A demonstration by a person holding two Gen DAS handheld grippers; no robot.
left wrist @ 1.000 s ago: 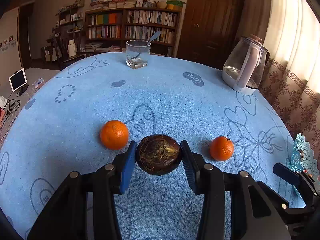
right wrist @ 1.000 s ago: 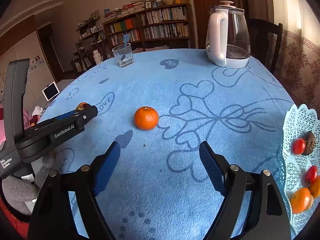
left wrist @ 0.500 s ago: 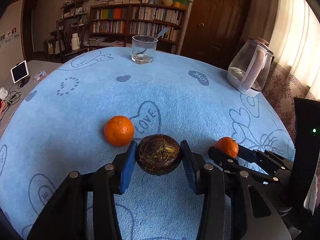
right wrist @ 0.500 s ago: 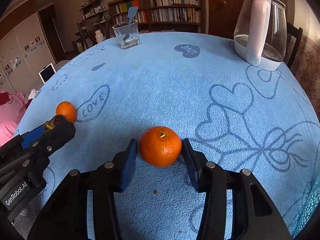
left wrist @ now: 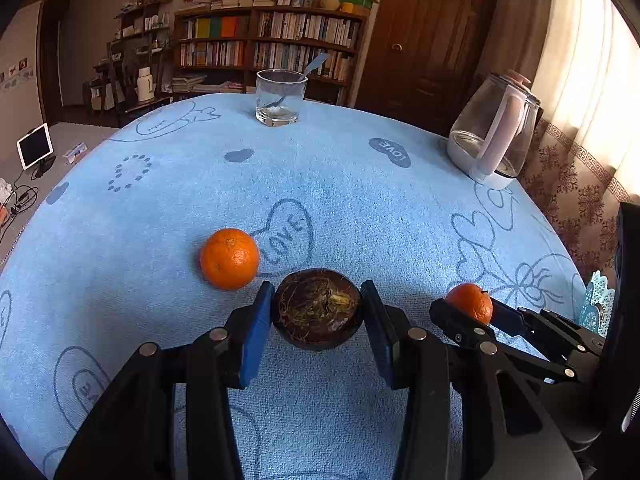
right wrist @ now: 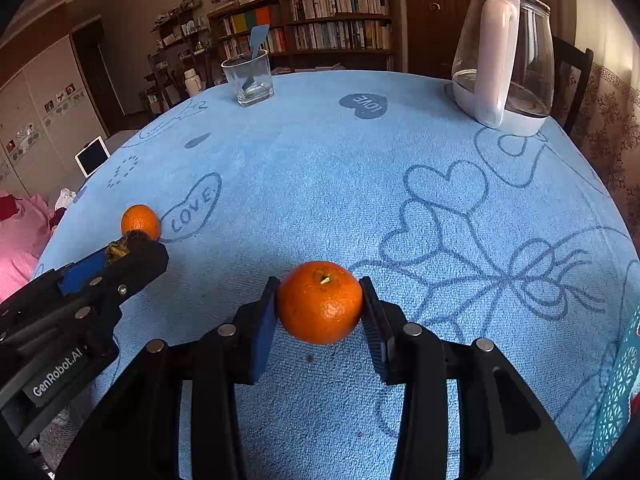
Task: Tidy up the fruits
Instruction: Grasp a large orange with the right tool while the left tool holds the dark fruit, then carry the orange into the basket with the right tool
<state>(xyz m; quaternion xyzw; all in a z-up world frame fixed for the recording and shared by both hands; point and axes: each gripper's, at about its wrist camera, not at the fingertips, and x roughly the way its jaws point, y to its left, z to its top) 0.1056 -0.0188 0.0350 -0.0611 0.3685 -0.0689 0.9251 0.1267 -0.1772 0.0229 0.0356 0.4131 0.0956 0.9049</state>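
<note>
Closing in, the right hand-held gripper now clamps an orange; the left hand-held gripper grips a dark fruit. Only the left view shows both. Left of it on the surface lies another orange.

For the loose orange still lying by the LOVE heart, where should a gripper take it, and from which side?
Grip the loose orange across its widest middle, one pad on each side, coming down at a slant from the near edge. It is round, so any opposed pair of sides works, and the cloth around it is bare. Both grippers are already full: left gripper, right gripper.
</note>
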